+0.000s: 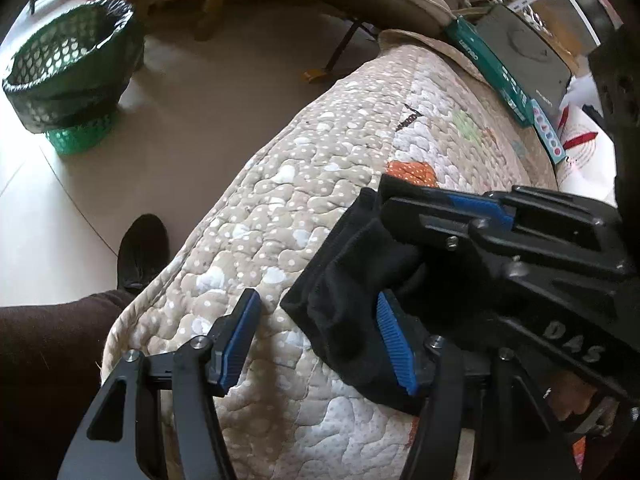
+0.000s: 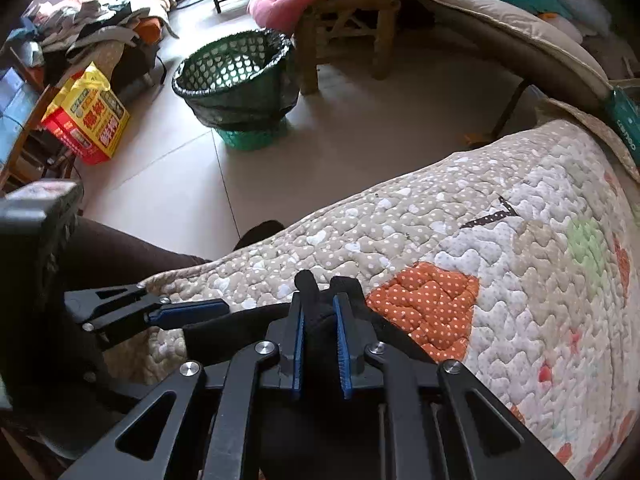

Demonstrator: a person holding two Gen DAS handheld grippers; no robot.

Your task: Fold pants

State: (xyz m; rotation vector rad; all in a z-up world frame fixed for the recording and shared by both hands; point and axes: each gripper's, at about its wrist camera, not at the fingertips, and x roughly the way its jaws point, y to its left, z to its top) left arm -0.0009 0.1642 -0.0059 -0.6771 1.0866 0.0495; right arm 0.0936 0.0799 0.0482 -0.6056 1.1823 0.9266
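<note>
In the left wrist view, my left gripper [image 1: 320,340] stands spread wide over the beige dotted quilted blanket [image 1: 320,152]. The folded black fabric pants [image 1: 352,280] lie between its fingers, touching the right one, long axis toward the far-right.

In the right wrist view, my right gripper [image 2: 320,344] pinches the pants [image 2: 320,320] near the orange patch [image 2: 424,308].

Soft daylight, glare on the pale floor [image 1: 36,184], strong fisheye bending with dark vignetted corners.

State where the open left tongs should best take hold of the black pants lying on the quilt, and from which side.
Probably the free folded edge of the black pants, approached from the quilt side. That edge lies between the left tongs, which stand open, while the right tongs pinch the bunched cloth beyond it.
</note>
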